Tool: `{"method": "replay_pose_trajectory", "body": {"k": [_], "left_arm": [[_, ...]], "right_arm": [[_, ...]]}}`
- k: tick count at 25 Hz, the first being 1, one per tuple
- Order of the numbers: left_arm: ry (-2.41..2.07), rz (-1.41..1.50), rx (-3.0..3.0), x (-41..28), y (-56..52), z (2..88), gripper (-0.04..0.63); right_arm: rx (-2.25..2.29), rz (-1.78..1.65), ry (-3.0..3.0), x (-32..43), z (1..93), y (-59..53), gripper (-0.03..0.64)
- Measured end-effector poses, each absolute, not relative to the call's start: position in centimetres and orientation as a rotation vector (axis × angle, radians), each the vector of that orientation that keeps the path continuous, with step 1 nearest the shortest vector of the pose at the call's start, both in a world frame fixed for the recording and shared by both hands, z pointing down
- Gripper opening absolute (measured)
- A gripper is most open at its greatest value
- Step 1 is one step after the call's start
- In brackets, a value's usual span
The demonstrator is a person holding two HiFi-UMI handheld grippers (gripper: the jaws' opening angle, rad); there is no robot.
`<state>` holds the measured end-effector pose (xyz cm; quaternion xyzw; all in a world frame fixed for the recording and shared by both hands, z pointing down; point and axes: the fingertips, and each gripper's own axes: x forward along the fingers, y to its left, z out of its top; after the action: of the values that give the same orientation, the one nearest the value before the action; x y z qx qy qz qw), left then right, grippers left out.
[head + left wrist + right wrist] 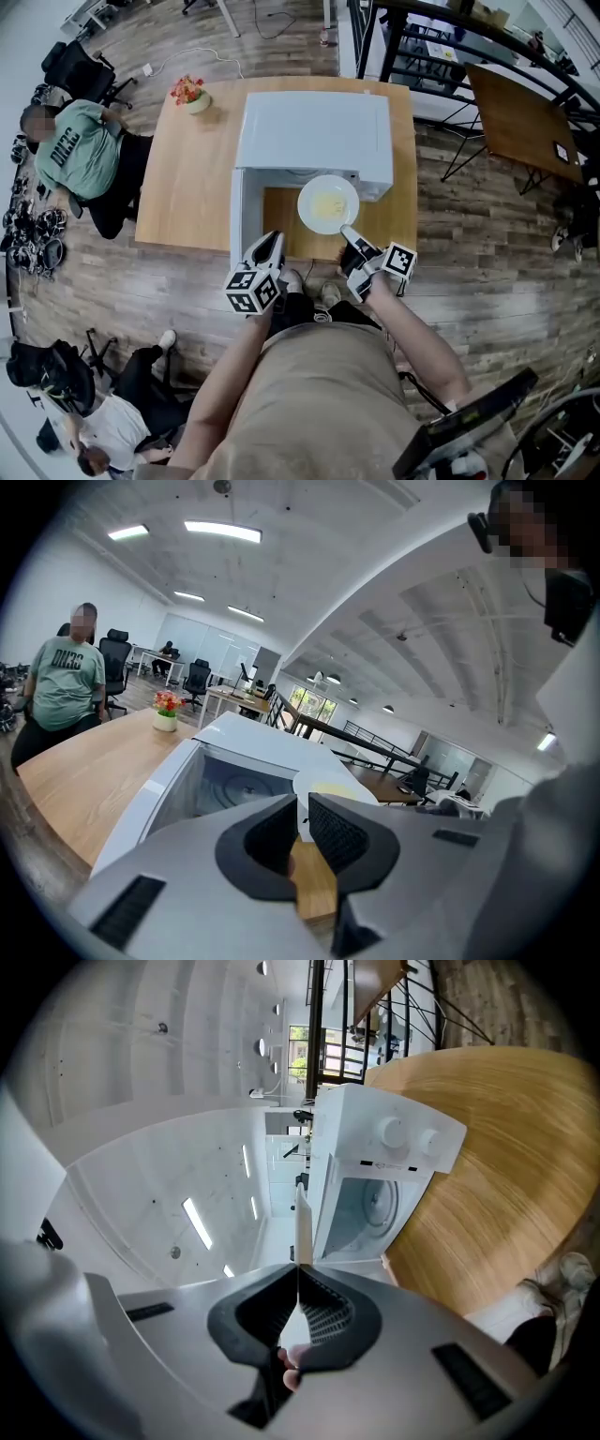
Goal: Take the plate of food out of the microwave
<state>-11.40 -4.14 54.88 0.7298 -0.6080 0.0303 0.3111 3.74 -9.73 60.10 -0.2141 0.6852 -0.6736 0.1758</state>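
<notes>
A white plate [328, 202] with yellow food hangs just outside the open white microwave [314, 127], above the wooden table [192, 187]. My right gripper [348, 232] is shut on the plate's near rim. In the right gripper view the plate [302, 1227] shows edge-on, running out from between the pads of that gripper [298, 1274]. My left gripper [271, 241] hovers by the swung-out microwave door [246, 216], left of the plate. Its jaws [300, 813] stand a narrow gap apart with nothing between them. The plate [330, 789] shows just beyond them.
A small pot of flowers [190, 94] stands at the table's far left corner. A person in a green shirt [84, 150] sits at the table's left side. A second wooden table [516, 112] stands to the right, beyond a black railing.
</notes>
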Motion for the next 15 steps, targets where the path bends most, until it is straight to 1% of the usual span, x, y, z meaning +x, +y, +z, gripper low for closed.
{"method": "replay_pose_trajectory", "body": {"k": [15], "left_arm": [[-1.6, 0.074, 1.933, -9.4, -4.2, 55.9, 0.021]], "right_arm": [[-0.569, -1.852, 1.932, 8.3, 57.6, -8.3, 0.014]]}}
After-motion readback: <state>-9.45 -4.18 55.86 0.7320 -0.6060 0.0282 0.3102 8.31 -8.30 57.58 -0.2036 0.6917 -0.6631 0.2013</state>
